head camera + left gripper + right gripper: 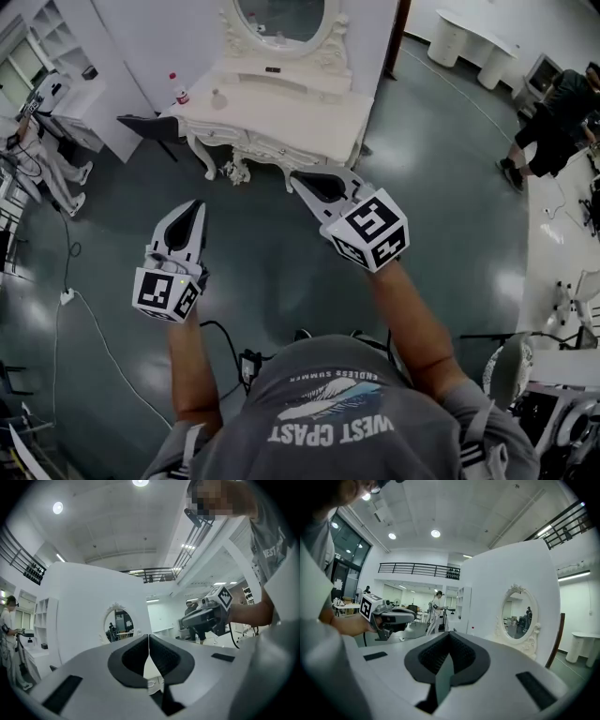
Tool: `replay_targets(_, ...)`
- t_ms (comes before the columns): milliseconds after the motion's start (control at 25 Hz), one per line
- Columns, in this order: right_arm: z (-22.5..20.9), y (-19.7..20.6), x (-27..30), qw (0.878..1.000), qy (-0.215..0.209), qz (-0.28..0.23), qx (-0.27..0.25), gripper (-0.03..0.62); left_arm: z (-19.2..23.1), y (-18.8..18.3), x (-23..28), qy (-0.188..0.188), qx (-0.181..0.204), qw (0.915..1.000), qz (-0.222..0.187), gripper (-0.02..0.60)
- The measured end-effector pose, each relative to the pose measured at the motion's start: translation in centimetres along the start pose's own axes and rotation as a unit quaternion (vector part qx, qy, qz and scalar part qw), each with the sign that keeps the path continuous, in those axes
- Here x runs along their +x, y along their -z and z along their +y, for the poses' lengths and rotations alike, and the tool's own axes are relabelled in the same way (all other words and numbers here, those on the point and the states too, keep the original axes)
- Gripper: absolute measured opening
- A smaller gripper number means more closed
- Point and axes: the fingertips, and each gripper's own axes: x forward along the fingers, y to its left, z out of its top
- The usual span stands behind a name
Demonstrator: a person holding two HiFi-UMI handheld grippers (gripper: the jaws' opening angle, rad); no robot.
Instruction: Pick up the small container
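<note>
A white dressing table (281, 117) with an oval mirror (286, 17) stands ahead of me across the dark green floor. On its left end stand a bottle with a red cap (180, 92) and a small pale container (218, 97). My left gripper (195, 208) is held out over the floor, well short of the table, its jaws shut with nothing between them (149, 637). The right gripper (298, 176) reaches nearer the table's front edge, also shut and empty (450, 634). Each gripper view shows the other gripper (206, 616) (386, 616) and the mirror (118, 624) (518, 616).
A black chair (155, 127) stands left of the table. A person in white (52, 159) is at the far left, another in dark clothes (553, 112) at the far right. Cables and a white power strip (67, 297) lie on the floor at my left.
</note>
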Motion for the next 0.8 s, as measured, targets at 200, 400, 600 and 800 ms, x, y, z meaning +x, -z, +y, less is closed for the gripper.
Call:
replay_targets(200, 0.0, -0.2, 1.8, 1.000, 0.004, -0.007, 0.011, 0.025, 1.7, 0.5, 0.0, 0.005, -0.004, 1.0000, -0.005, 0.020)
replay_targets(400, -0.4, -0.3, 3.4, 0.999, -0.001, -0.013, 0.034, 0.026, 3.5, 1.1, 0.2, -0.004, -0.010, 0.9999, -0.009, 0.020)
replay_targets(600, -2.1, 0.3, 5.5, 0.999, -0.003, -0.009, 0.034, 0.026, 5.4, 2.4, 1.2, -0.014, -0.017, 0.9997, -0.003, 0.020)
replay_targets(800, -5.2, 0.3, 8.5, 0.998, -0.013, -0.026, 0.047, 0.026, 8.1, 3.4, 2.4, -0.042, -0.011, 0.9990, 0.013, 0.020)
